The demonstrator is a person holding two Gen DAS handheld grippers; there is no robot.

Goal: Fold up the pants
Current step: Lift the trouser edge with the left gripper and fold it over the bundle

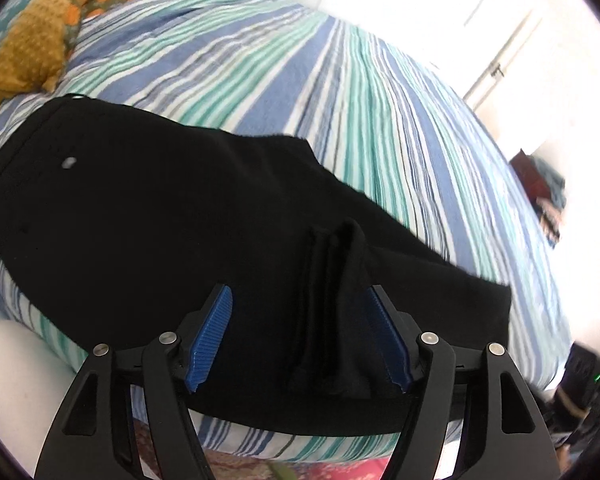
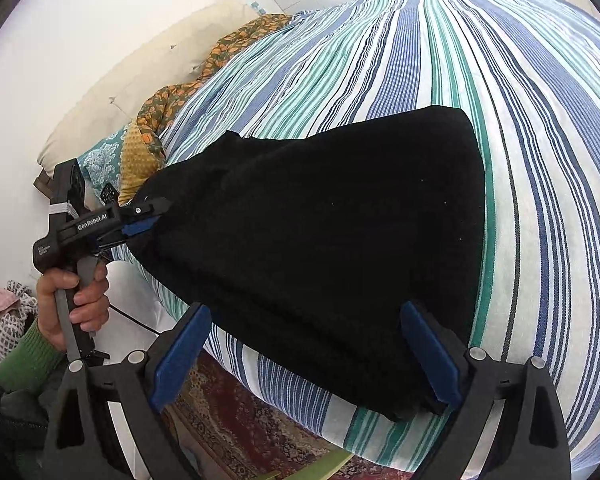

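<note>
The black pants (image 1: 160, 208) lie folded on the striped bed, near its front edge; they also show in the right wrist view (image 2: 320, 232). My left gripper (image 1: 300, 300) is open, its blue pads on either side of a raised ridge of black cloth (image 1: 336, 312) that leans on the right pad. From the right wrist view the left gripper (image 2: 148, 220) sits at the pants' left end. My right gripper (image 2: 304, 316) is open over the pants' near edge, and its right pad touches the cloth.
The blue, green and white striped bedsheet (image 2: 520, 160) covers the bed. A yellow and orange patterned cloth (image 1: 40, 48) and a cream pillow (image 2: 112, 96) lie at the head. A patterned red rug (image 2: 236, 420) is on the floor below the bed edge.
</note>
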